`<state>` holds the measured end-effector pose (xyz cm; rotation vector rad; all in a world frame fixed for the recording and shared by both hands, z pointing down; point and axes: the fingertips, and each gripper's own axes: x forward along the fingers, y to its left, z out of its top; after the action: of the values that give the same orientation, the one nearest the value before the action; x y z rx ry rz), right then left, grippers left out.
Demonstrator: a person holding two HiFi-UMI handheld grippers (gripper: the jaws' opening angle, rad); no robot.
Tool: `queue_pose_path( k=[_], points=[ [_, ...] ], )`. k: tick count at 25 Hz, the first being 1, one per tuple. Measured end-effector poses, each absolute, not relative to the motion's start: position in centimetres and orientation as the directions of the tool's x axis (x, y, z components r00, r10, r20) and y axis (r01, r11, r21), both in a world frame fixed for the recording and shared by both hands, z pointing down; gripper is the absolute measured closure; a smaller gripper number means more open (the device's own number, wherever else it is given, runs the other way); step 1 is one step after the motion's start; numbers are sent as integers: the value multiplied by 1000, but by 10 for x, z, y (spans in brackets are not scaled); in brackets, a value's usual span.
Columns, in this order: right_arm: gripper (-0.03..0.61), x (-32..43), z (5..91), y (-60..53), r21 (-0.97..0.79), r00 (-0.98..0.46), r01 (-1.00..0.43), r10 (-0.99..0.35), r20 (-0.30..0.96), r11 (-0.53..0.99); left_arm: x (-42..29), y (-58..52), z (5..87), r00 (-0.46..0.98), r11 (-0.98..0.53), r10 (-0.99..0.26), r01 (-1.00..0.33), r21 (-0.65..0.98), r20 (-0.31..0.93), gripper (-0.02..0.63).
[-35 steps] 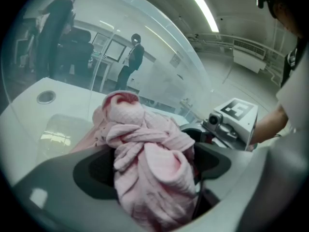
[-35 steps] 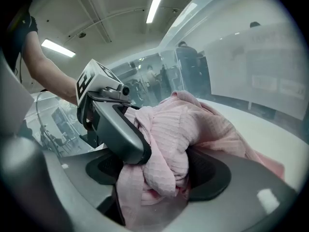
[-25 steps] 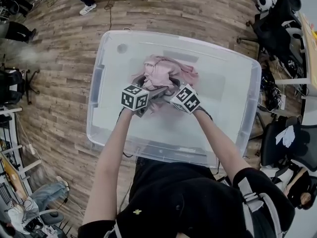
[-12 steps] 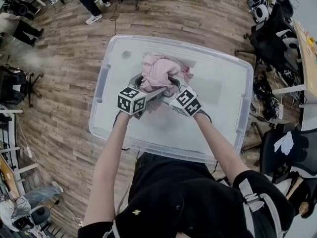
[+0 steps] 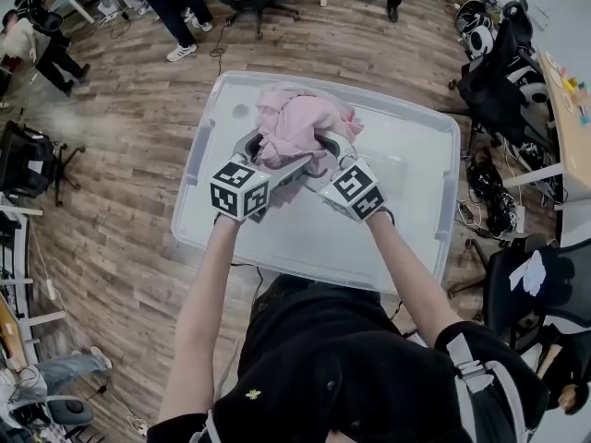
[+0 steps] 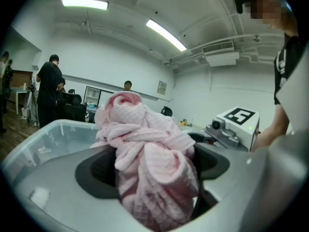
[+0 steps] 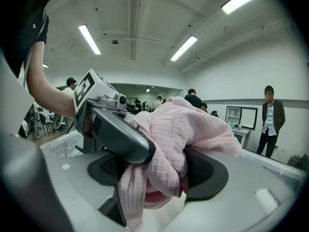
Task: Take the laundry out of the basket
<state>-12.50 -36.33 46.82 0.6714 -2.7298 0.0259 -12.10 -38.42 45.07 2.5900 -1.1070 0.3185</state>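
A bunched pink waffle-weave cloth (image 5: 297, 125) hangs above the clear plastic basket (image 5: 434, 238), held from both sides. My left gripper (image 5: 268, 160) is shut on its left part, the cloth (image 6: 149, 163) filling the gap between the jaws. My right gripper (image 5: 325, 160) is shut on the right part, with pink folds (image 7: 178, 139) wedged between its pads. In the right gripper view the left gripper's grey jaw (image 7: 120, 134) presses into the same bundle. The basket below looks empty apart from the cloth's hanging end.
The basket stands on a wood-plank floor (image 5: 120, 201). Black office chairs and gear (image 5: 517, 90) crowd the right side. People stand at the far edge (image 5: 175, 7), and a dark chair (image 5: 28, 160) sits at the left.
Both grippers have risen together with the pink cloth, which now stands higher above the basket's bottom. The basket has stayed put.
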Motion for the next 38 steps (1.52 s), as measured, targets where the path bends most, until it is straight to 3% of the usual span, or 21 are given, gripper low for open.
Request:
queue_pose_path(
  k=[11,38],
  points=[
    [209,-117,378,-327,210,-828,-492,-529,188,845,-112,-344,358,678,-685,-708,-727,39,197,163],
    [209,-103,317,-256,307,-807,-535,-584,90,787,-96,-270,291,694,-701,-714,-708,-92,93,163]
  ],
)
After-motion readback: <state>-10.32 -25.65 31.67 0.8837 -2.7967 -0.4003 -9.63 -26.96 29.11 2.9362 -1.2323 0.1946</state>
